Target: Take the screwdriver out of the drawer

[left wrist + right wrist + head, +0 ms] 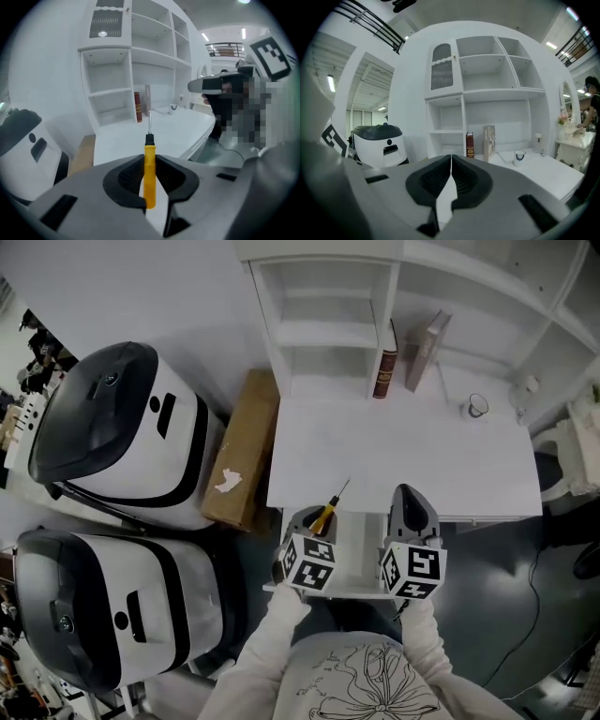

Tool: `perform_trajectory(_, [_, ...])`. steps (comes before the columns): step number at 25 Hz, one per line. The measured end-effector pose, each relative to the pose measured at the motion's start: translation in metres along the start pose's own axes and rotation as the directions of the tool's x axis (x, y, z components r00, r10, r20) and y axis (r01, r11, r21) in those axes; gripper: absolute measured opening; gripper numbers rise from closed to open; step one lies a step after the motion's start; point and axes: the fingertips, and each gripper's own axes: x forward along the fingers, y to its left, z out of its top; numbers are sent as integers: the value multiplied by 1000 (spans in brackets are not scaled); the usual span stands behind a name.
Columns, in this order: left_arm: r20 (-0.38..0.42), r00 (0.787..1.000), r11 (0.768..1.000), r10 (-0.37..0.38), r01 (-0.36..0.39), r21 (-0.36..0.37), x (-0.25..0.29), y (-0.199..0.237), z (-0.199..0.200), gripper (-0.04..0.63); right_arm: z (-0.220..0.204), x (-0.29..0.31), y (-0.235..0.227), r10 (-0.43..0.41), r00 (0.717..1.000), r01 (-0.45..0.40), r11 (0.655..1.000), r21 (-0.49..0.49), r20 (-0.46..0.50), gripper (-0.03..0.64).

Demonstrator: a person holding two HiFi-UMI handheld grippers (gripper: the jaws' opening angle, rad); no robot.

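My left gripper (317,517) is shut on a screwdriver (327,512) with a yellow handle. Its thin metal shaft points out past the jaws toward the white desk (403,456). In the left gripper view the yellow handle (149,164) stands pinched between the black pads of the left gripper (150,159), tip up. My right gripper (410,495) hangs beside it on the right, and in its own view the right gripper (451,159) is shut with nothing in it. Both sit over the white open drawer (328,592) at the desk's front edge.
A white shelf unit (328,315) rises at the back of the desk, with a red book (385,362), a grey book (427,351) and a small cup (478,407). A cardboard box (246,446) and two white-and-black machines (122,427) stand to the left.
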Motion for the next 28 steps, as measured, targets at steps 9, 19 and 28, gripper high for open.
perform_trajectory(9, [202,967,984,158,-137,-114,-53,37,68,71,49,-1,7,29,995,-29,1000,1,95,3])
perform_trajectory(19, [370,888,952,274,-196,-235,-94,62,113,71,81,0,16,58,987,-56,998,-16,152,3])
perform_trajectory(28, [434,839,934,326,-216,-284,-120,60,126,71,88,-3,20,75,983,-71,997,-34,165,3])
